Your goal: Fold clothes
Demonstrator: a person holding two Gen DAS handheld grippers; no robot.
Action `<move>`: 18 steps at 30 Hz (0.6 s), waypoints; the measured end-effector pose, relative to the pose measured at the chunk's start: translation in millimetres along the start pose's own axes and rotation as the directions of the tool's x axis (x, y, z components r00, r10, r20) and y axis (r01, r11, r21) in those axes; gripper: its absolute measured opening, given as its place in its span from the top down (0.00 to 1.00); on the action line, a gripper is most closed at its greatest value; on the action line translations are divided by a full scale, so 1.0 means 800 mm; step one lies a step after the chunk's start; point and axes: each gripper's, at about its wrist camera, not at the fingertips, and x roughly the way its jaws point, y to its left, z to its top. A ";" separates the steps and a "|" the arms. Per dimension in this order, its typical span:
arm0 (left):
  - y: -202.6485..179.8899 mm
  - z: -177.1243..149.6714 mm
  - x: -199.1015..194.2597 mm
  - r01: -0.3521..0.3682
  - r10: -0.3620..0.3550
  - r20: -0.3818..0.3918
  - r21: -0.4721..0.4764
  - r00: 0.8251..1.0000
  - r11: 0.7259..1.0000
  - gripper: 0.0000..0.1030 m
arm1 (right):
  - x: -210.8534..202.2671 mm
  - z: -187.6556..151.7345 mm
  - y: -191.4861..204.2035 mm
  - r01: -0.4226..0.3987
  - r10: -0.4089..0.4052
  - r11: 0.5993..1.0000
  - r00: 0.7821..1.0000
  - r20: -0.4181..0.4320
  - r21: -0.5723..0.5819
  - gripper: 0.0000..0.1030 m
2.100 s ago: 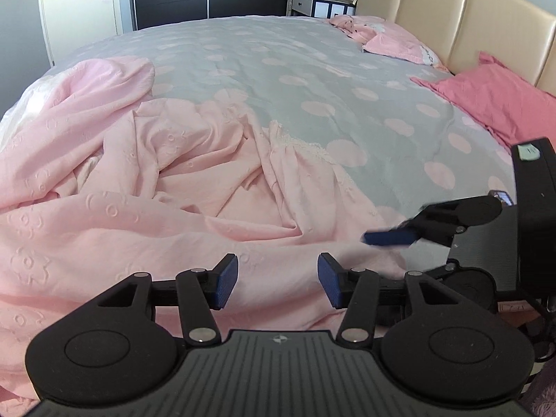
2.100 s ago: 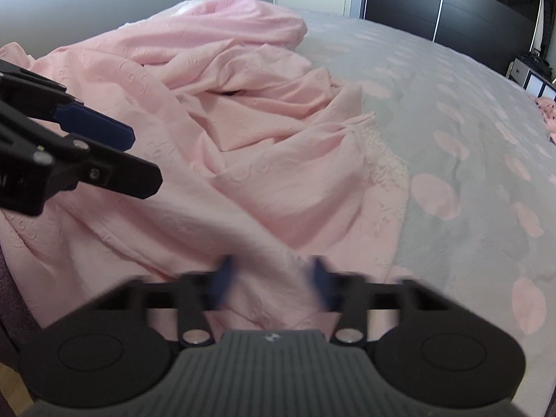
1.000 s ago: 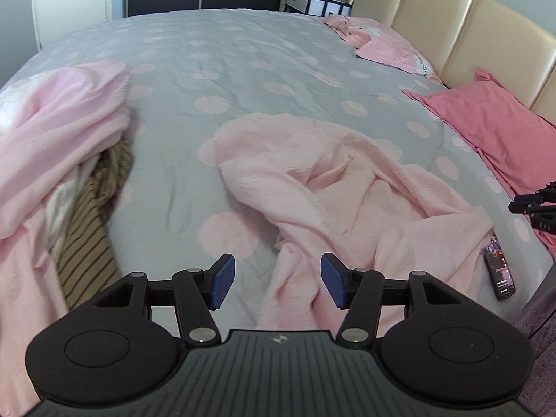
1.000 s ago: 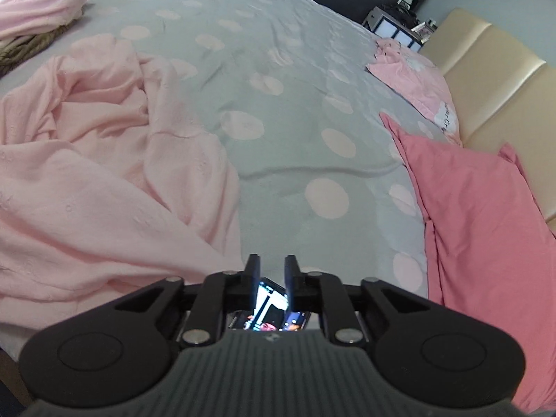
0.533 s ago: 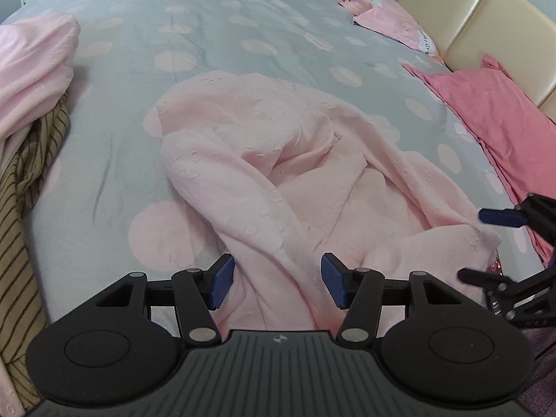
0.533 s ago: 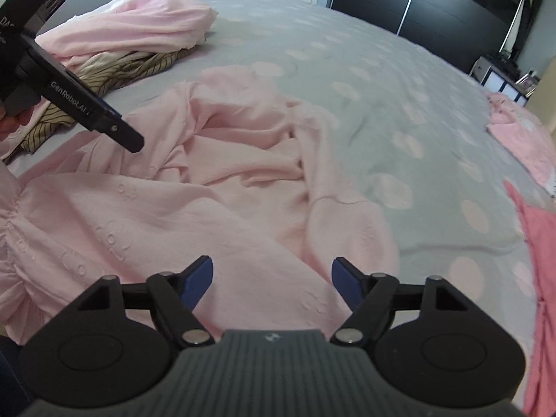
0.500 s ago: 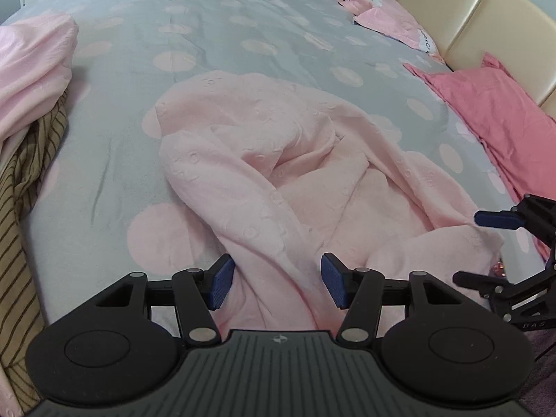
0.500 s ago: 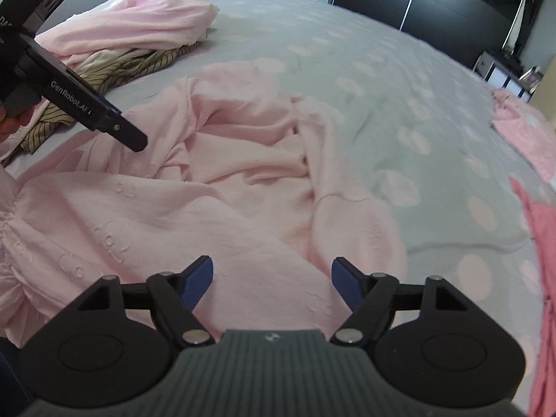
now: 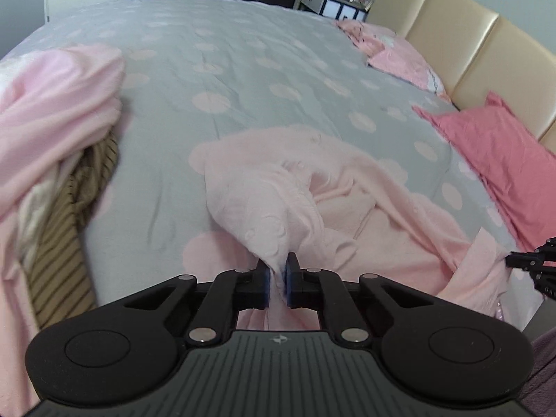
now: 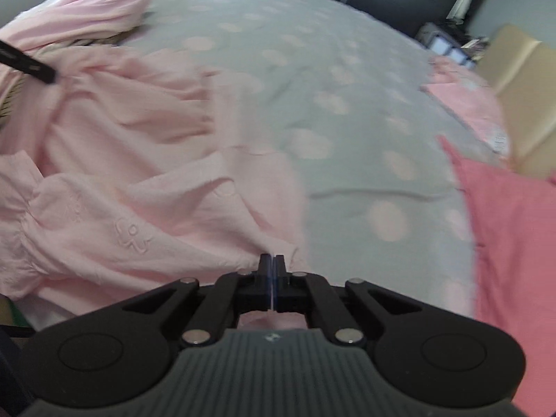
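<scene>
Your left gripper (image 9: 277, 278) is closing on a bunched edge of the pale pink embroidered garment (image 9: 312, 205) spread just ahead; your right gripper (image 10: 272, 271) has pinched its other edge shut. It's thin, limp cotton, so take hems or corners, not loose middle folds.

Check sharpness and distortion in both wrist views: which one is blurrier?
Right wrist view is blurrier: the polka-dot bedspread and pink garment smear, while the right hand-held gripper stays sharp. Left wrist view is mildly soft, most on the striped clothing at left; the left hand-held gripper is crisp. Both show fisheye bowing with dark corners, even daylight, no glare.
</scene>
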 end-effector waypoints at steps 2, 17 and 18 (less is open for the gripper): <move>0.009 0.003 -0.021 0.013 -0.013 0.010 -0.029 1.000 0.999 0.94 | -0.017 -0.006 -0.033 0.077 -0.077 0.996 0.997 -0.002 0.040 1.00; 0.026 -0.064 -0.052 -0.025 0.049 -0.302 0.080 0.952 0.996 0.95 | 0.000 -0.064 -0.172 0.262 -0.219 0.951 0.945 -0.241 0.161 1.00; 0.029 -0.068 -0.048 -0.037 0.066 -0.331 0.094 0.941 0.995 0.94 | 0.007 -0.066 -0.169 0.244 -0.200 0.959 0.944 -0.262 0.146 0.99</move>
